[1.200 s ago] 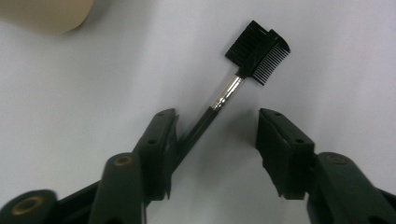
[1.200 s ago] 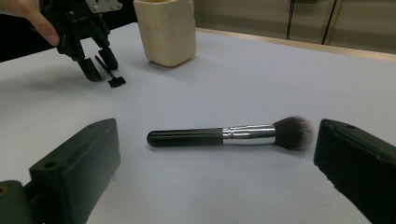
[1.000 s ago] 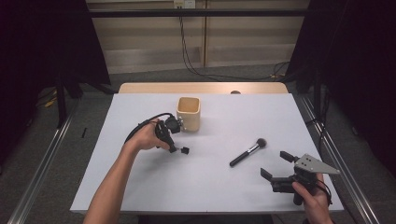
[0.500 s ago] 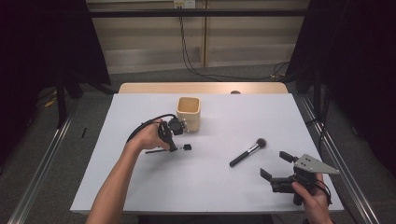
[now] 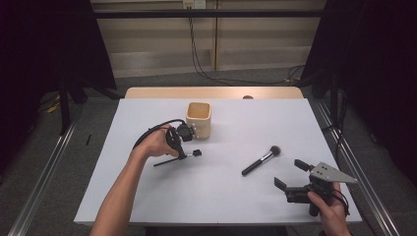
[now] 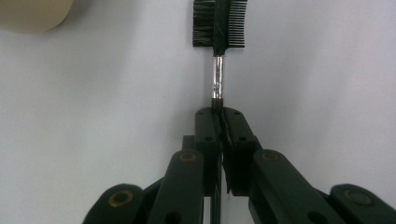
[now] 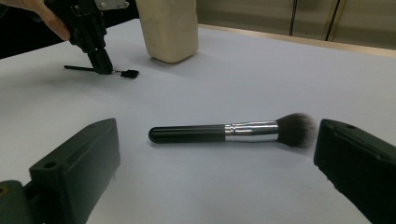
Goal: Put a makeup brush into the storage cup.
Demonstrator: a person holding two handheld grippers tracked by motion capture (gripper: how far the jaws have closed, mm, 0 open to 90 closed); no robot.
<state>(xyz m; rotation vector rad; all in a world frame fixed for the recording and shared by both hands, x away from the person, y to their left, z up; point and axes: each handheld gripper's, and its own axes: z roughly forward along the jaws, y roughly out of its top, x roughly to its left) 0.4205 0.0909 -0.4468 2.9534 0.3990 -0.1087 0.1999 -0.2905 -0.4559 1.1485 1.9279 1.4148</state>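
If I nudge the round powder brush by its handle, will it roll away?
Probably yes: the powder brush has a smooth round handle lying flat on the bare table. The fluffy head would likely just flex, not brake it. It looks light, so a gentle push may suffice.

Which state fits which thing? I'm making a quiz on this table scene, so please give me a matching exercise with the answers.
Things:
1. brow comb
2. powder brush
3. cup
4. right gripper

States:
A. stands upright at the back of the table
B. jaws open, nothing between them
C. handle pinched in the left gripper
D. lies loose on the table

Pairs: 1-C, 2-D, 3-A, 4-B
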